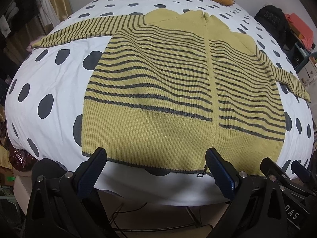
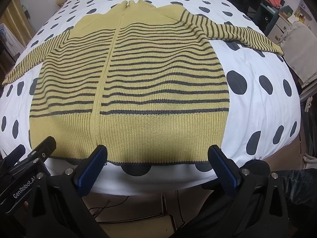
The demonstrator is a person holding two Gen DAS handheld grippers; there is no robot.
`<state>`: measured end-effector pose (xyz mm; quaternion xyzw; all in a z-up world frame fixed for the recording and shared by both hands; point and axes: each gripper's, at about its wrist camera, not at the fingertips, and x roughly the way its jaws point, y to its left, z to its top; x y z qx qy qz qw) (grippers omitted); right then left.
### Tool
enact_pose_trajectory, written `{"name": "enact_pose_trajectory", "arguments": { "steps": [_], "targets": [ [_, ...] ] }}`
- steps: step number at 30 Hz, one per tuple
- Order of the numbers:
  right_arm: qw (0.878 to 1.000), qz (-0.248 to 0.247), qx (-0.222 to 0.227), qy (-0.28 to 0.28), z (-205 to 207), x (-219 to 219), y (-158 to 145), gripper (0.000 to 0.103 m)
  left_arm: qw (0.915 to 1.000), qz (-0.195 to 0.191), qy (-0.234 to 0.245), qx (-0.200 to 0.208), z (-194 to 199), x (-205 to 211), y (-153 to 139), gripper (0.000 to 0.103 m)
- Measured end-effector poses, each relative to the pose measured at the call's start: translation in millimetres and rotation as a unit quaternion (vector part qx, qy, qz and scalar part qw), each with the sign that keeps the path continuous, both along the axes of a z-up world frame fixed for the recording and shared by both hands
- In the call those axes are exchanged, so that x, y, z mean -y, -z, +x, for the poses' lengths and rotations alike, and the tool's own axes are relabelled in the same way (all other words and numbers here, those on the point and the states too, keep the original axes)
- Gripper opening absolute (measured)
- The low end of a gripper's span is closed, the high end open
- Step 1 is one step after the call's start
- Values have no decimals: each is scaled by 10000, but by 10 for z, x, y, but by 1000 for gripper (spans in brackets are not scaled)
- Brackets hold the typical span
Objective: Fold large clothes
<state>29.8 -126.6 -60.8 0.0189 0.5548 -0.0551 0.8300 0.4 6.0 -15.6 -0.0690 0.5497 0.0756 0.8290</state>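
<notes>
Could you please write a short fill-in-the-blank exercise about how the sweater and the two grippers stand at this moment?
1. The sweater lies spread flat on a white bedspread printed with dark ____.
2. Both sleeves are stretched ____ to the sides, not folded in.
3. The left gripper and the right gripper are both ____, holding nothing.
4. Both grippers sit at the sweater's ____ edge.

Missing words: dots; out; open; bottom
</notes>
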Motion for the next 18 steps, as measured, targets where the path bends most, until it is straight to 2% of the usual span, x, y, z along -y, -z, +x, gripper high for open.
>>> {"name": "enact_pose_trajectory", "arguments": {
  "steps": [18],
  "targets": [
    [9999, -44, -49, -93, 73, -100, 41, 101, 9999, -35, -108, -102, 65, -97, 88, 100]
  ]
}}
